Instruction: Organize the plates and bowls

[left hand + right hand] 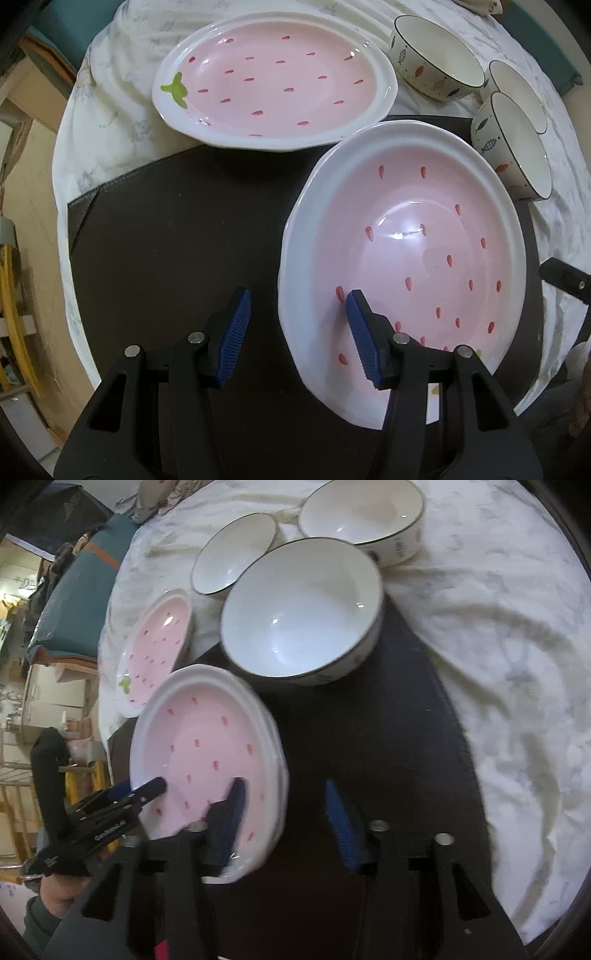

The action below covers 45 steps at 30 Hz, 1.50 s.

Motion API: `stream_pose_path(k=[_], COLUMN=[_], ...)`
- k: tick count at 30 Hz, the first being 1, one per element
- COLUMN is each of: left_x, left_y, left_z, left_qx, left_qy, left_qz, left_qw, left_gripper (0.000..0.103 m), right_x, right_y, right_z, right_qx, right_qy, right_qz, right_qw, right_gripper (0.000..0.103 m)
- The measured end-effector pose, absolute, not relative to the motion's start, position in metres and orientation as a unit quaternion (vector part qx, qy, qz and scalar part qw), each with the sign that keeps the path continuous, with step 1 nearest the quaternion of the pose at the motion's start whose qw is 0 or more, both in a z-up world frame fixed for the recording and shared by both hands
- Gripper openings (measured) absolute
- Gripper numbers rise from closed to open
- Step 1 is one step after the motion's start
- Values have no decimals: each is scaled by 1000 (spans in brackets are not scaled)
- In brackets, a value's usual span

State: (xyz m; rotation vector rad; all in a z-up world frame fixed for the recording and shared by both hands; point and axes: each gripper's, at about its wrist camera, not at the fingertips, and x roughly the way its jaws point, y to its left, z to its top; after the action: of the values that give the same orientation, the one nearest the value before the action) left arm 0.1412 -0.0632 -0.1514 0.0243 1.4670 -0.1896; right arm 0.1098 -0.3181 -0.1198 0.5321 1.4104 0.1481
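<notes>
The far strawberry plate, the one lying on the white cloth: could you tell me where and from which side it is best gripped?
I would take the far strawberry plate by its broad white rim on the near edge, where it overhangs the dark mat. One finger goes over the rim and one under it. That side is clear, whereas the bowl crowds its right end.

Soft overhead light; glare on glazed plate (406, 229); right view motion-blurred; fisheye-warped edges

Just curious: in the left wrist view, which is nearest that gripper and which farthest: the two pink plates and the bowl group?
From the left gripper:
1. Near plate, on the mat, its rim between the fingers.
2. Far plate, ahead on the cloth.
3. Bowls, right side; too close to the far plate to rank.
</notes>
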Motion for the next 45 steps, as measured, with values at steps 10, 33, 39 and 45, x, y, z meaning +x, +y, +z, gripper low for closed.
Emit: stream_pose_path(k=[10,33,39,45], left_x=[135,125,111,111], left_y=[-54,-36,-30,-31], left_z=[-158,-161,-165,-158], left_qx=[-52,-21,-23,-26], left_qy=[666,678,677,684], left_qz=[-70,-101,-99,-89], left_qw=[740,728,728,723], left_gripper=[50,37,37,39], right_x=[116,96,84,84], right_y=[-317,-243,-233,-237], right_z=[-128,-144,-144,-144], right_qx=[259,122,123,134], right_qy=[638,672,666,666], right_qz=[82,146,151,148], right_qw=[721,716,720,719], right_gripper=[66,37,37,37])
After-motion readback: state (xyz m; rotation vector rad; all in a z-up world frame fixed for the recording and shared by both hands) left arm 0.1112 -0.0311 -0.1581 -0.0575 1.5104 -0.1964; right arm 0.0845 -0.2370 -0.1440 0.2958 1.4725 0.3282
